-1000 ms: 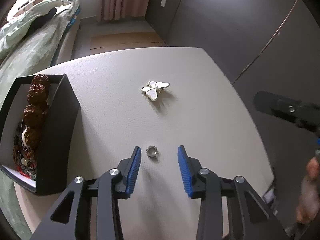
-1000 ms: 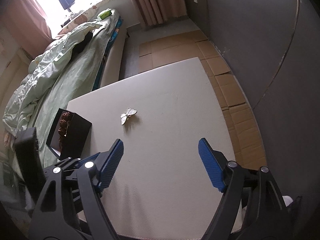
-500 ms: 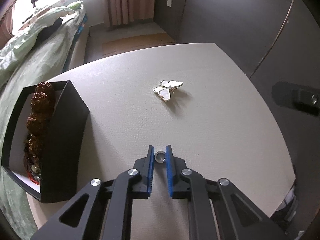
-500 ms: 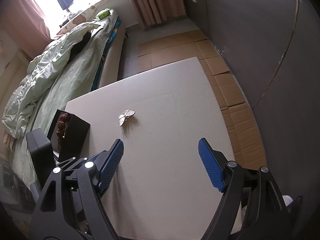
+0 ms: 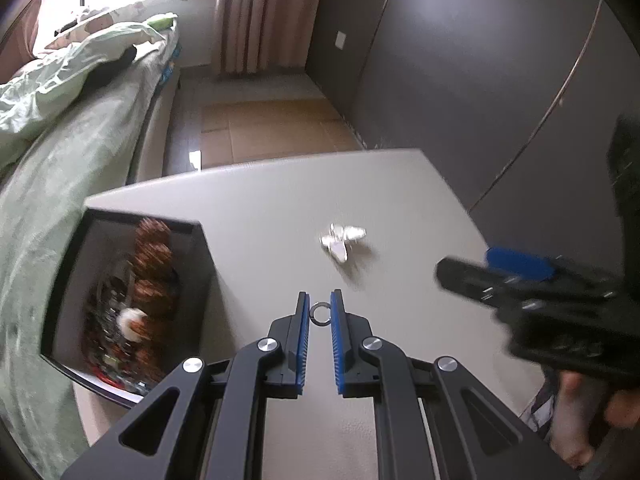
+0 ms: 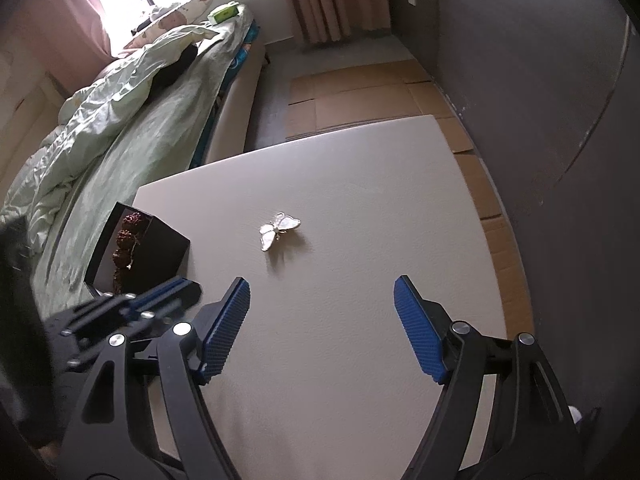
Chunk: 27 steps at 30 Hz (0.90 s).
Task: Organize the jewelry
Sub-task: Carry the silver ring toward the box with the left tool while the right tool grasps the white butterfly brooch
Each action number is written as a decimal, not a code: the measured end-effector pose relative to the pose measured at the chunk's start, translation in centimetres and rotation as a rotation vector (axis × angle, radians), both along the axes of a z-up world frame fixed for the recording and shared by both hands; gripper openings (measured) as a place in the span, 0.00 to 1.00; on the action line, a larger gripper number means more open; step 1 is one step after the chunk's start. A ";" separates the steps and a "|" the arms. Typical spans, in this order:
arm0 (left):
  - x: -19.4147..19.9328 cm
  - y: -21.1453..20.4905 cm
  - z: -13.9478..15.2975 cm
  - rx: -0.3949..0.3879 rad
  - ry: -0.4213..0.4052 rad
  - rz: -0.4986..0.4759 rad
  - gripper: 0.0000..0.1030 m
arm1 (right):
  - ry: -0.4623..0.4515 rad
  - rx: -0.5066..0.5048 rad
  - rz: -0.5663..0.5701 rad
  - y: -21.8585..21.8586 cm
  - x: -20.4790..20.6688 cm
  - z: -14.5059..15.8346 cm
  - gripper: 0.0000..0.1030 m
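The ring (image 5: 321, 314), which lay loose on the table (image 5: 400, 208) a second ago, now sits pinched between the left gripper (image 5: 320, 312) pads, whose jaws have closed on it and lifted it clear. I judge it bound for the box (image 5: 200, 272) at left. The right gripper (image 6: 322, 300) hangs open, short of the butterfly brooch (image 6: 278, 230), likely next.

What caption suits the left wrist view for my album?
Left tool pinching a small ring above the table, black jewelry box left, butterfly brooch ahead.
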<state>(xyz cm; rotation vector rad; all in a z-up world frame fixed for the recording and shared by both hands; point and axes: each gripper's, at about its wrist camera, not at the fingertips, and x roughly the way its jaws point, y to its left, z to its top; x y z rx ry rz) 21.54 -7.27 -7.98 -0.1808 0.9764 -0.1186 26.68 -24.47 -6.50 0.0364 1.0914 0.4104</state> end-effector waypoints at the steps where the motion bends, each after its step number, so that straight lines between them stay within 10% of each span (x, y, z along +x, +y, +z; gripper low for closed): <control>1: 0.0 0.3 0.4 -0.003 -0.010 0.004 0.08 | 0.001 -0.002 0.004 0.3 0.1 -0.1 0.70; 27: 1.1 7.0 6.8 -0.122 -0.133 0.061 0.08 | 0.023 0.004 0.025 4.6 4.8 -1.6 0.59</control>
